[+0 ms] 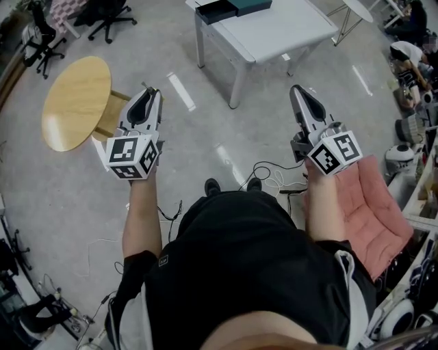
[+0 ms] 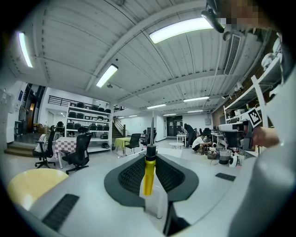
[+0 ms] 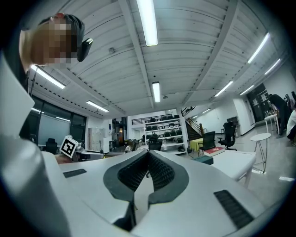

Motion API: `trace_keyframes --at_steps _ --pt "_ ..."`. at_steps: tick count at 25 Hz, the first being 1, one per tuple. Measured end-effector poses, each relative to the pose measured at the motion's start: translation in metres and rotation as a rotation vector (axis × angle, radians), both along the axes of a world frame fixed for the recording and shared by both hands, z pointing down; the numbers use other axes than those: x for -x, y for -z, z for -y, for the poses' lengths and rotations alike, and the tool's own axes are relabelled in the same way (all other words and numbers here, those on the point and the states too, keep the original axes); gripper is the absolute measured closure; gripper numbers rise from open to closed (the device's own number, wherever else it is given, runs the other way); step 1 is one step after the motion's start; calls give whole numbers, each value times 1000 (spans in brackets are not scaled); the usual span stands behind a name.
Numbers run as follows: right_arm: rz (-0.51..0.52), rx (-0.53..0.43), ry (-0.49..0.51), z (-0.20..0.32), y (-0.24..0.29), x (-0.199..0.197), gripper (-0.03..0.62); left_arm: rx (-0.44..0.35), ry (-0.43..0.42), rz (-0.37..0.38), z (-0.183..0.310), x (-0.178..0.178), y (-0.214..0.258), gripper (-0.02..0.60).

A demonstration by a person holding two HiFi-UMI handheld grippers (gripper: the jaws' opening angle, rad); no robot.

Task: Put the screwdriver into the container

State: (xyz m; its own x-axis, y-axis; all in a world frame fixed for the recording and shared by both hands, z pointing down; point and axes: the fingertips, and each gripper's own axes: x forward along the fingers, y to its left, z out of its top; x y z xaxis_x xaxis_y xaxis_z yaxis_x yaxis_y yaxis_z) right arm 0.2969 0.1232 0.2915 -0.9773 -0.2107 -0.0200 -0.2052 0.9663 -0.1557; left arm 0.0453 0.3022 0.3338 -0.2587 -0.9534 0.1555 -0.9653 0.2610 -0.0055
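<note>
Round wooden table on grey floor at left, white desk ahead, well apart from it. Black office chairs top left. Pink cushion at right, cables on the floor near it. Left gripper view: shelf of dark items at far wall, stairs beside it, checkered table with a black chair just beside, yellow-green table, ceiling lights. Right gripper view: small white table at right
</note>
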Motion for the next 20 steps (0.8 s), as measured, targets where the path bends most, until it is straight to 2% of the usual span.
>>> trace_keyframes --at_steps 8,20 --pt "-12 -3 -1 -31 0 11 565 -9 5 -3 -27 20 -3 502" --pt "-15 19 46 -26 -6 35 564 9 18 -3 -28 29 -10 502"
